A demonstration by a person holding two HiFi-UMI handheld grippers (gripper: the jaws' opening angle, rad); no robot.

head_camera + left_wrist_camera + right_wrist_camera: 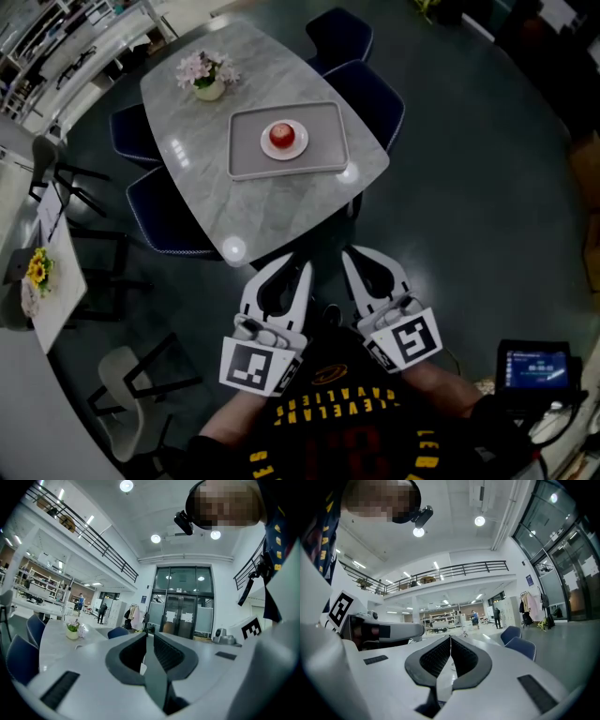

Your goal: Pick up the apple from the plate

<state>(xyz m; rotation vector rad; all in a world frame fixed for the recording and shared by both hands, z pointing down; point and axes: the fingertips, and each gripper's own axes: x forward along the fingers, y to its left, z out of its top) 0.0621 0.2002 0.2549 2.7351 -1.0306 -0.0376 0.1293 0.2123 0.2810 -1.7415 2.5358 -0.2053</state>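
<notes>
Sitting on round white plate point(268, 150): glossy red apple point(282, 136); left hand-held gripper point(304, 268), right hand-held gripper point(346, 252) both closed.

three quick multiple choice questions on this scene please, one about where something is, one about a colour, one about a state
1. Where is the apple?
A. on a white plate that sits on a grey tray
B. in a bowl
C. in a basket

2. What colour is the apple?
A. green
B. red
C. yellow

3. Right gripper: how do its fingers stand?
A. spread wide apart
B. together, with nothing between them
C. closed on the apple

Answers:
1 A, as the head view shows it on the plate on the tray.
2 B, as its skin is plainly red.
3 B, as the right gripper view shows the tips meeting and nothing held.
</notes>
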